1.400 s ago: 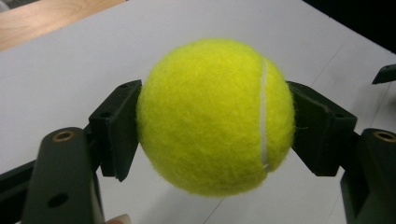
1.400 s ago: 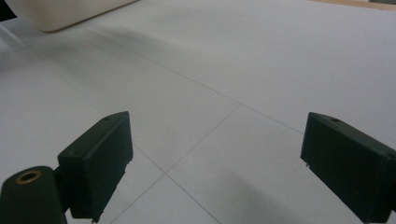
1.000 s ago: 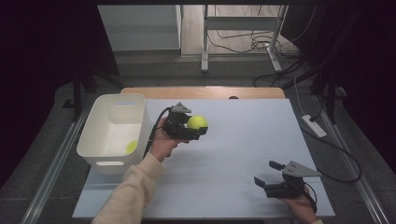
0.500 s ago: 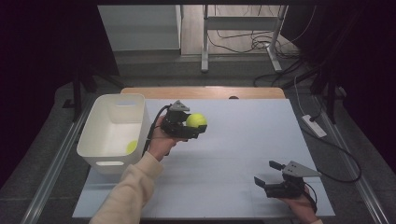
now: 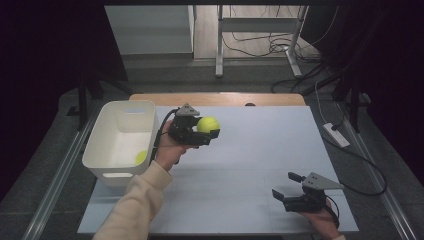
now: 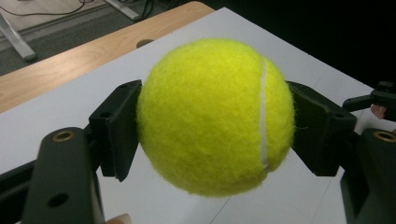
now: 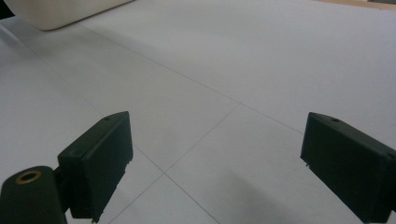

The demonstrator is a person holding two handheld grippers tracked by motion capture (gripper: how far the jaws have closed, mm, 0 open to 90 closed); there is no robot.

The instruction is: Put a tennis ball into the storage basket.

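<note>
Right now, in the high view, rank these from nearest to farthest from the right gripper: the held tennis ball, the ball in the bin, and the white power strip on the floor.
From the right gripper, at the table's near right:
1. Power strip, on the floor past the table's right edge.
2. Held tennis ball, in the left gripper, mid-table.
3. Ball in the bin, inside the white bin, far left.

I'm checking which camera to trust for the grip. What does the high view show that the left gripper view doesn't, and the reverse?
High view alone: the white bin with a second yellow ball inside, beside the left claw, and the right claw open and empty low near the table's near right corner. Left gripper view alone: both pads pressed into the tennis ball's sides, and its white seam. Both share the held ball, the white table cover and the wooden strip at the far edge.
</note>
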